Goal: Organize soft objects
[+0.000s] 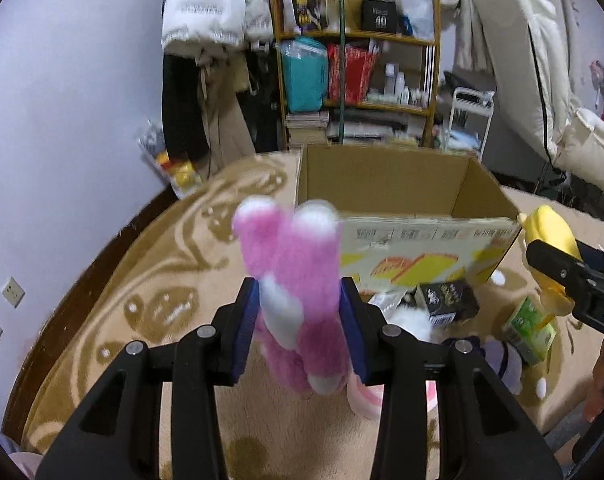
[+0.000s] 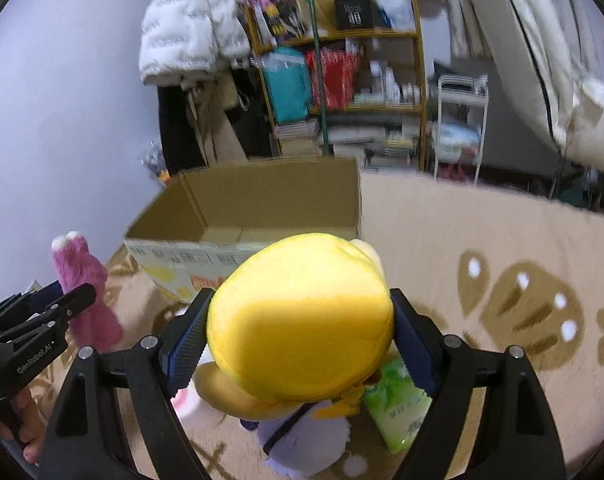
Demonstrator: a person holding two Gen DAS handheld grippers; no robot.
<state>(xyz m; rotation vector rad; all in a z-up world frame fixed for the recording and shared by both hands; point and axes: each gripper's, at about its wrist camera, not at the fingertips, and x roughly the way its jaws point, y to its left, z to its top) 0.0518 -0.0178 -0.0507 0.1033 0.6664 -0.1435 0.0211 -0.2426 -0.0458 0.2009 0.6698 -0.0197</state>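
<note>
Pink plush toy (image 1: 297,280) clamped between the blue pads of the left gripper (image 1: 299,320), held up off the rug (image 1: 141,280). Yellow plush toy (image 2: 302,312) likewise squeezed in the right gripper (image 2: 302,340), above the clutter on the floor. Carrying step, by the look of it: both toys lifted, neither yet stowed. Next, probably: over the near rim of the cardboard box (image 1: 402,200), then let go. Box open-topped, just ahead; visible floor of it bare.
</note>
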